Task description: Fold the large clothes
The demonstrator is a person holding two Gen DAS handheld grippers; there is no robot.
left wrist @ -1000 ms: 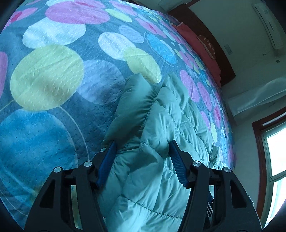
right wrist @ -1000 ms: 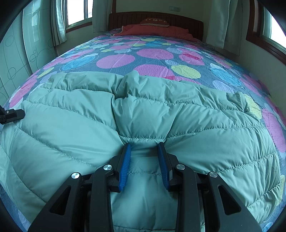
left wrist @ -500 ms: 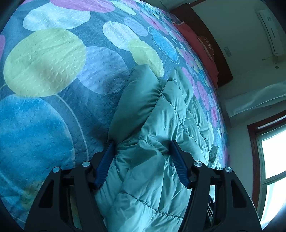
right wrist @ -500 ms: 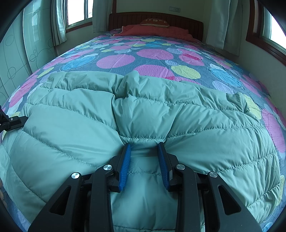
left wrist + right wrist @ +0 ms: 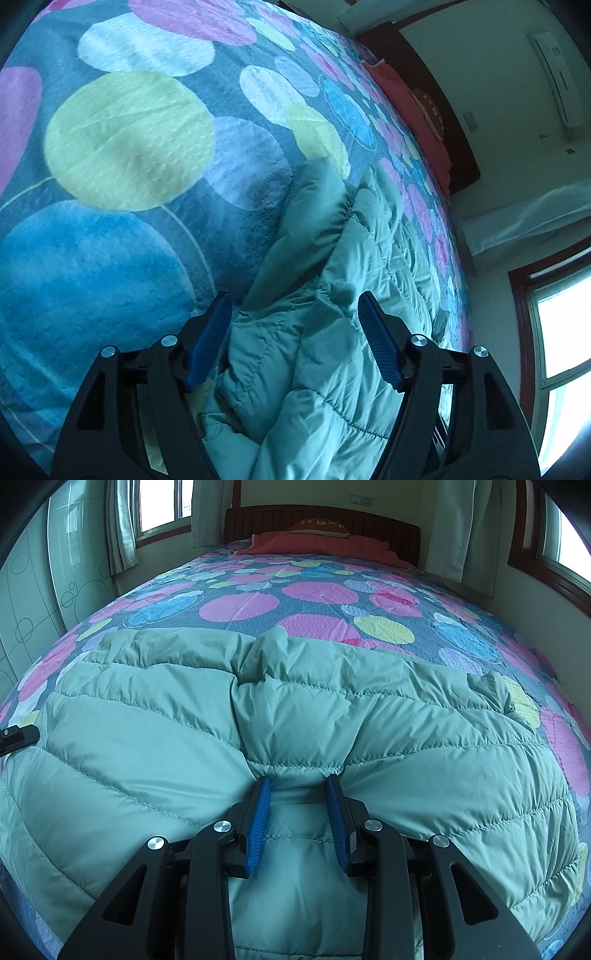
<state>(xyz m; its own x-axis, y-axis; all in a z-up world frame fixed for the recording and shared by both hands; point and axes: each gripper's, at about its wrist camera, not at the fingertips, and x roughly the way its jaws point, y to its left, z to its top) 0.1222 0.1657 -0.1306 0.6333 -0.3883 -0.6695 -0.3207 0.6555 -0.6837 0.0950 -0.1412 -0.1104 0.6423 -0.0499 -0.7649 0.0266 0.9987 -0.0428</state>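
A green quilted jacket (image 5: 295, 716) lies across a bed (image 5: 317, 590) with a spotted cover; the right gripper (image 5: 298, 790) pinches its hem, the left gripper's (image 5: 293, 306) jaws spread wide over its edge.

The left gripper (image 5: 293, 314) points forward and down, its two blue-padded fingers (image 5: 376, 338) spread wide apart, with puffy green fabric lying loosely in the gap rather than squeezed. The right gripper (image 5: 298, 794) sits low and level, its fingers (image 5: 258, 819) drawn closer together and pinching a bunched fold of the same fabric between the blue pads (the cloth puckers just ahead of the tips). In the right wrist view, a small black part of the left gripper (image 5: 16, 736) shows at the far left edge.
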